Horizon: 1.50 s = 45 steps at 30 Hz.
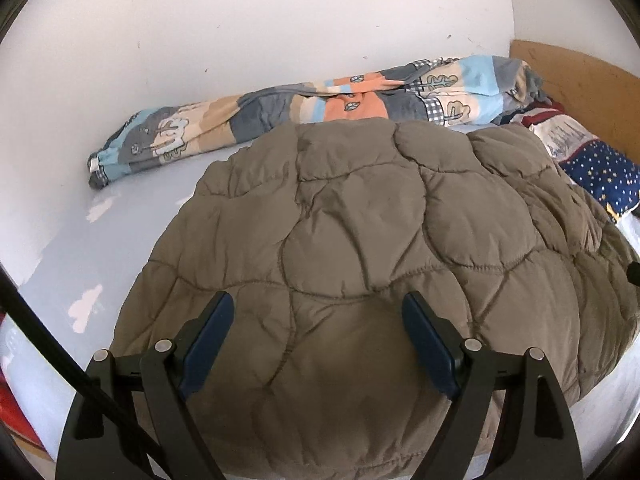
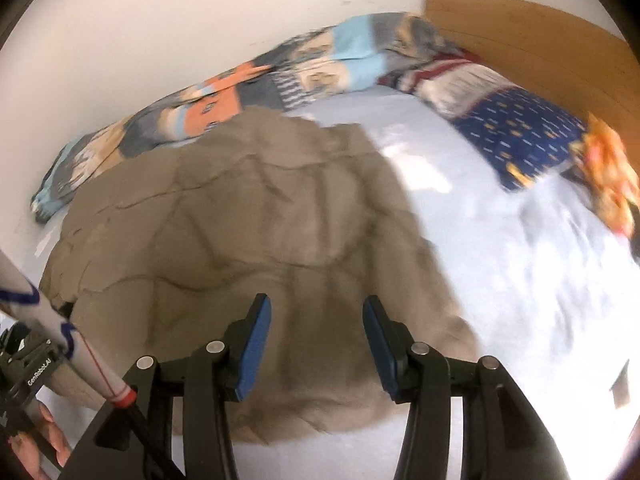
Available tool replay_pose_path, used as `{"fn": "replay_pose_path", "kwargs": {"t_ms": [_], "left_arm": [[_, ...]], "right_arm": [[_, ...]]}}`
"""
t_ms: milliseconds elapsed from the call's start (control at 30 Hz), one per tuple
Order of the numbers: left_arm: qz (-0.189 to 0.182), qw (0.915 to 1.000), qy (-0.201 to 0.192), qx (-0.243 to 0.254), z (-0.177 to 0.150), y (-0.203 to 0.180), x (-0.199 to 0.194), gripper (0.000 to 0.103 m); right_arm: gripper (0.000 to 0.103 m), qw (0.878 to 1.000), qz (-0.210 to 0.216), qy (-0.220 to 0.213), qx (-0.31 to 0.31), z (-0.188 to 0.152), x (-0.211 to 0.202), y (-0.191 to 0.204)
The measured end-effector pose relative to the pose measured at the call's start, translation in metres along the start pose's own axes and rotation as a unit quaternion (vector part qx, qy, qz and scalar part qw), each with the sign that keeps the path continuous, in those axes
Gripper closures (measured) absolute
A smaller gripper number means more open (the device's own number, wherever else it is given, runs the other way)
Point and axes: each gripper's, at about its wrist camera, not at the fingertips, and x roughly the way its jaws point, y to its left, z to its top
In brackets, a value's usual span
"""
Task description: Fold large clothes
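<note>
Both sets of fingers stand wide apart and empty, the left gripper [image 1: 318,340] and right gripper [image 2: 317,344] poised above the near part of the brown quilted coat [image 1: 360,240] spread on the pale-sheeted bed [image 2: 500,240], so I judge a fold lies between grasps and each must next pinch an edge.

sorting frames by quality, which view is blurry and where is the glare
Left wrist view: sharp, stitching crisp on the brown quilted padded jacket, with fisheye bending at the edges. Right wrist view: motion-smeared across the jacket and the patchwork rolled blanket; the pale blue bedsheet is washed out by glare on the right.
</note>
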Motion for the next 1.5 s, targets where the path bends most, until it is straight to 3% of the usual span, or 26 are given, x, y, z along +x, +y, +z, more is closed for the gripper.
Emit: {"fn": "replay_pose_path", "kwargs": {"t_ms": [367,467,600,733,933,1067,1200,1367,1500], "left_arm": [[0.007,0.9999,0.004,0.013,-0.005,-0.002,0.009,0.017],[0.008,0.9999,0.003,0.013,-0.005,-0.001,0.01,0.017],[0.008,0.9999,0.005,0.01,-0.004,-0.001,0.011,0.017],[0.009,0.9999,0.005,0.012,-0.004,-0.001,0.011,0.017],[0.007,0.9999,0.006,0.014,-0.005,-0.001,0.01,0.017],[0.006,0.9998,0.008,0.018,-0.006,-0.001,0.012,0.017],[0.006,0.9998,0.01,0.016,-0.006,-0.001,0.012,0.017],[0.004,0.9999,0.009,-0.002,-0.003,0.002,0.002,0.018],[0.018,0.9998,-0.002,-0.006,-0.006,0.007,-0.012,0.018]], "right_arm": [[0.048,0.997,-0.012,0.075,0.008,-0.01,0.043,-0.013],[0.047,0.997,-0.017,0.076,0.006,-0.011,0.043,-0.012],[0.047,0.998,-0.04,0.03,-0.028,-0.01,0.024,0.004],[0.045,0.997,-0.003,-0.021,-0.073,-0.008,0.005,0.034],[0.044,0.995,0.037,0.0,-0.097,-0.011,0.019,0.068],[0.035,0.994,0.021,0.036,-0.099,-0.012,0.047,0.075],[0.032,0.994,0.014,0.037,-0.103,-0.011,0.053,0.076],[0.032,0.995,0.024,0.013,-0.092,-0.009,0.03,0.073],[0.032,0.992,0.034,-0.047,-0.11,-0.012,-0.006,0.083]]}}
